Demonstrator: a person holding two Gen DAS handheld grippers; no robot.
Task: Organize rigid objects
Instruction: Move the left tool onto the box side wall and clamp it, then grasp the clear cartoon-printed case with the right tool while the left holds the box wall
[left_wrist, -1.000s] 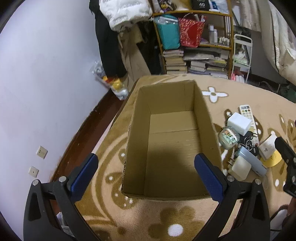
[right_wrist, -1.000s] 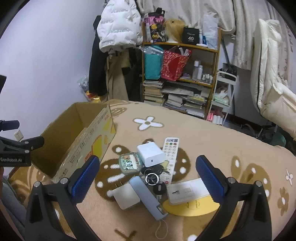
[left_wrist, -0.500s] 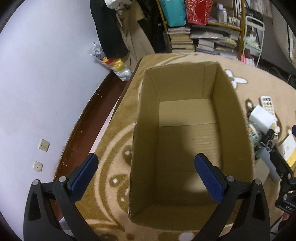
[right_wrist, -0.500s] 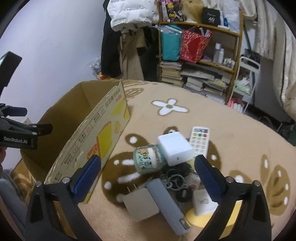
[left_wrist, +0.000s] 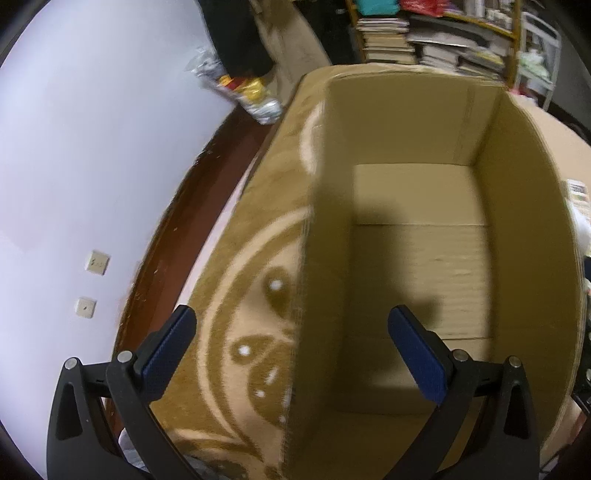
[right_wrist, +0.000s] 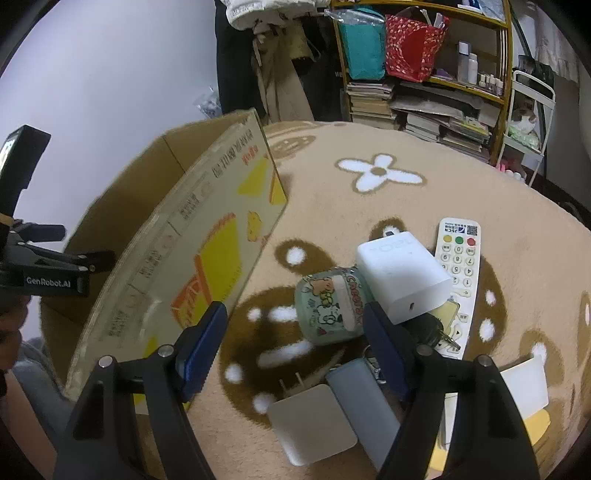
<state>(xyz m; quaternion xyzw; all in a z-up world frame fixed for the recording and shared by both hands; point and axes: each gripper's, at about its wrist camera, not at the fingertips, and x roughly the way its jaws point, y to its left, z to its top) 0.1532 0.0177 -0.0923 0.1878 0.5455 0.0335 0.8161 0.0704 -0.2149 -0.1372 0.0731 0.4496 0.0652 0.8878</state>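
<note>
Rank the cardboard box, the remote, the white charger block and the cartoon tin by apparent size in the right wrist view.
1. cardboard box, by far.
2. remote and white charger block: too alike to rank; the block partly covers the remote.
3. cartoon tin, slightly smaller.

A lived-in room of a home: a tan carpet (right_wrist: 424, 155) with white flower patterns covers the floor, and at the far side a yellow-framed shelf (right_wrist: 476, 92) holds stacked books (right_wrist: 369, 101), a teal bag (right_wrist: 362, 44) and a red bag (right_wrist: 413, 48). Coats (right_wrist: 266, 55) hang to its left, beside a pale wall (left_wrist: 92, 147) with sockets (left_wrist: 96, 263)
</note>
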